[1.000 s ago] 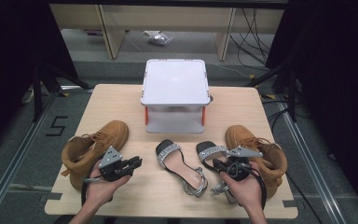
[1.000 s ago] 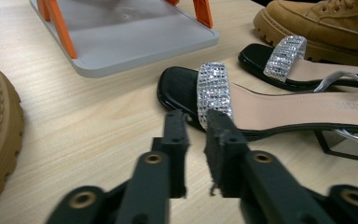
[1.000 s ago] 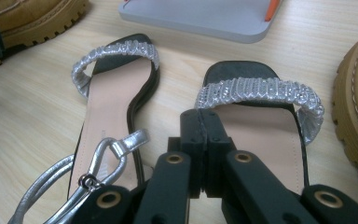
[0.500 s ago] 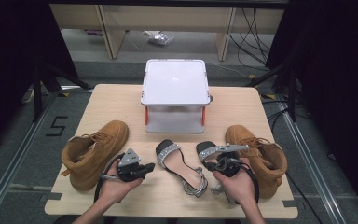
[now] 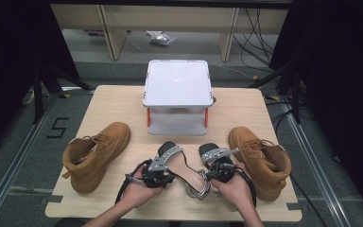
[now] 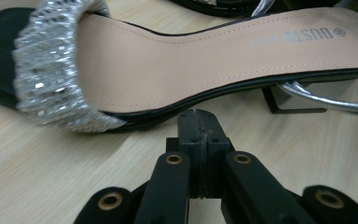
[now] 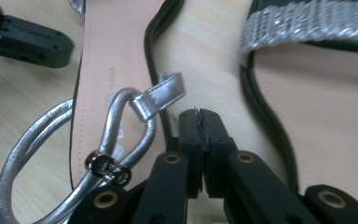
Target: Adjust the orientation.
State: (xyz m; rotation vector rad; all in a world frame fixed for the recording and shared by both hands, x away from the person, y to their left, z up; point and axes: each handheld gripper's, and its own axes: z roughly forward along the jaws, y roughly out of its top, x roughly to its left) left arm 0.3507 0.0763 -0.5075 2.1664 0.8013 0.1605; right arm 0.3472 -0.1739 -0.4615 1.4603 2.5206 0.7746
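Your left tool (image 6: 199,122) is clenched on nothing, jaws pressed together, its tip just beside the black sole edge of the left sandal (image 6: 205,56), below the arch. That sandal lies flat on the desk (image 5: 118,101), its glittering toe band (image 6: 51,70) to the tool's left. Your right tool (image 7: 200,122) is also clenched empty, its tip on the bare desk strip between the two sandals, with the silver ankle strap (image 7: 126,130) looped close beside it. The right sandal (image 7: 317,93) lies just beyond. Tan boots (image 5: 94,151) flank both sandals; a white box (image 5: 177,85) stands behind.
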